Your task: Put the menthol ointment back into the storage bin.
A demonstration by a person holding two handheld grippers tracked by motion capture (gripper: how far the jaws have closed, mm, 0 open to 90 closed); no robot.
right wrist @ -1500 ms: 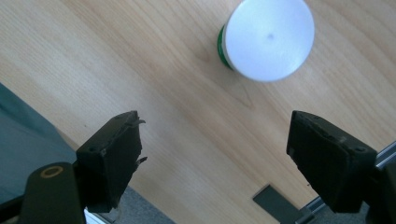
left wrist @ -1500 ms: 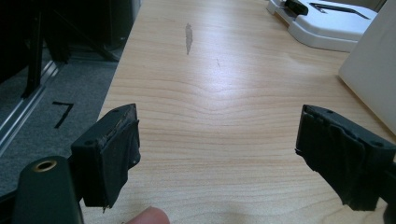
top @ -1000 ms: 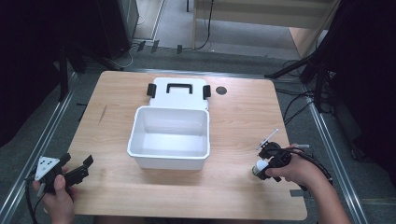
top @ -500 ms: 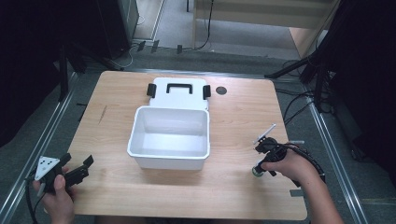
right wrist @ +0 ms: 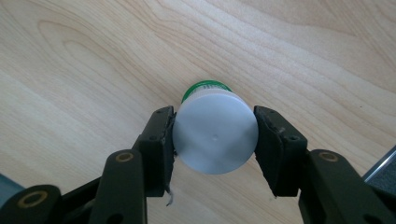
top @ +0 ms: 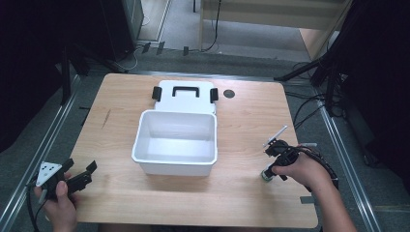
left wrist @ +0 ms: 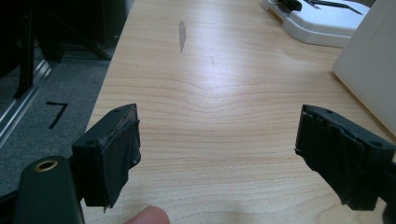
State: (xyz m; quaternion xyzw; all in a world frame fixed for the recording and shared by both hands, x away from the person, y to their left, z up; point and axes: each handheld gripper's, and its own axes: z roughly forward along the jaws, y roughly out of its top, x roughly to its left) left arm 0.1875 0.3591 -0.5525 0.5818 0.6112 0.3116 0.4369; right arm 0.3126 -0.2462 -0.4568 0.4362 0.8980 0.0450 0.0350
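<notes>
Right hand-held gripper (right wrist: 214,140), jaws just closed, pinching small round white-capped, green-banded jar (right wrist: 215,135) upright on light wooden surface (top: 241,125). Left hand-held gripper (left wrist: 219,154) spread, holding nothing, near white plastic box (top: 175,142).

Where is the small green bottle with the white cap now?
In the high view, the bottle stands near the table's right edge, right of the white box, clamped by the right hand-held gripper.

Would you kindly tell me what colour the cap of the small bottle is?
The cap is pale grey-white, above a green body; clearest in the right gripper view.
</notes>
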